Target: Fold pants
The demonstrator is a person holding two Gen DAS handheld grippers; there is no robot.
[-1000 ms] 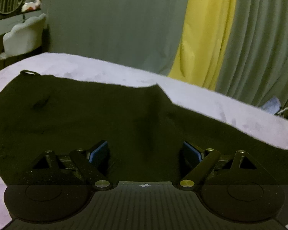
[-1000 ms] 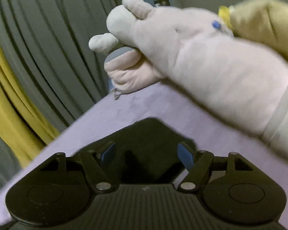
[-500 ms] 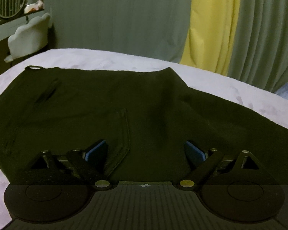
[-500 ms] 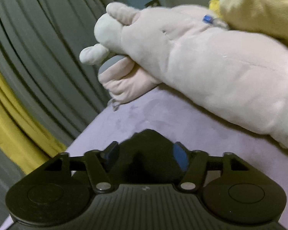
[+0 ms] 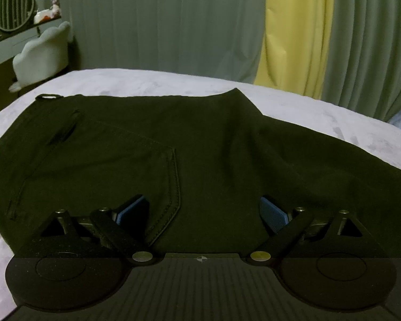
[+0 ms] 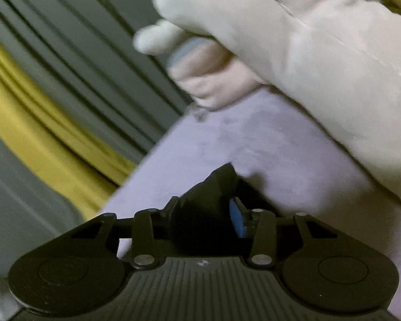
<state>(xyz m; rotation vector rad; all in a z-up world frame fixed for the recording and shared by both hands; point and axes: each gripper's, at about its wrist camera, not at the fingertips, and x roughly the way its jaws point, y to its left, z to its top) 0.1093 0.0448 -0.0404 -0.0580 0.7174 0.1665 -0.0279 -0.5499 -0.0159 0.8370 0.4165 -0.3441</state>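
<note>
On the lilac bed point(image 5: 152, 80), dark pants point(image 5: 200, 144) lie spread flat, their lower edge hidden behind the left gripper point(image 5: 201, 208), which tilts downward over the seat, jaws spread wide with nothing pinched. Through motion blur, the right gripper point(image 6: 203, 214) is closing around a bunched pants corner point(image 6: 216, 184), its left pad hidden; a pale plush toy point(image 6: 320, 53) lies beyond.

Blurred plush toy point(image 6: 320, 61), edge-cropped pants point(image 5: 200, 147)

Lilac bedspread point(image 5: 147, 80), grey curtains point(image 5: 160, 21) — one yellow curtain point(image 5: 294, 32) between, white chair point(image 5: 42, 56), round mirror point(image 5: 13, 6), pale plush toy point(image 6: 320, 53)
</note>
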